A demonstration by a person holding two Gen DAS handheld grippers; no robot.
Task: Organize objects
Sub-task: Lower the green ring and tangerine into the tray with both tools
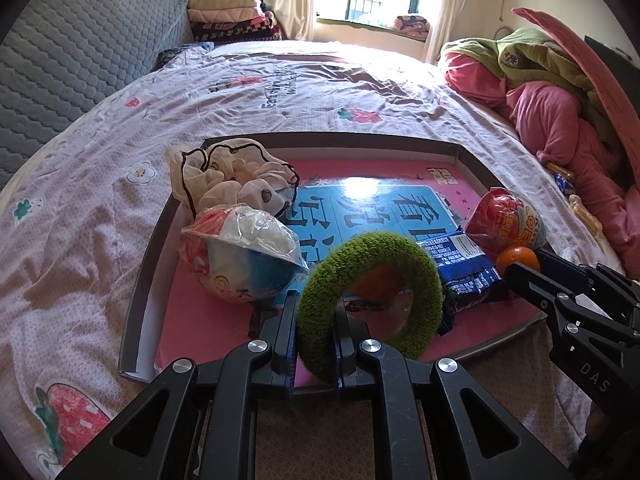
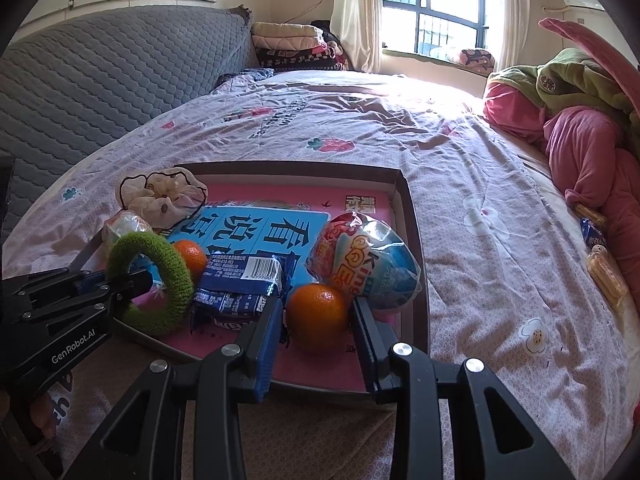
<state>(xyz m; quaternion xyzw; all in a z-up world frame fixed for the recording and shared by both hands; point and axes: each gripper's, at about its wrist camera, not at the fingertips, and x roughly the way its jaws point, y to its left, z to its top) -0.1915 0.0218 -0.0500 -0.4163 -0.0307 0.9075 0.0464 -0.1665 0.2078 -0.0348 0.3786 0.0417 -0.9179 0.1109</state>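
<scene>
Gripping a fuzzy green ring (image 1: 370,292) by its lower left rim, the left tongs (image 1: 314,344) hold it upright over the near edge of a shallow cardboard tray (image 1: 138,292) lying on the bed (image 1: 280,92). The right tongs (image 2: 316,320) stand open, their fingers either side of a mandarin (image 2: 318,316) on the tray's pink floor, not clearly touching it. Just behind sit a blue snack packet (image 2: 240,288), a second mandarin (image 2: 191,256), a wrapped toy egg (image 2: 364,260), another wrapped egg (image 1: 240,256) and a cream scrunchie (image 1: 232,176).
</scene>
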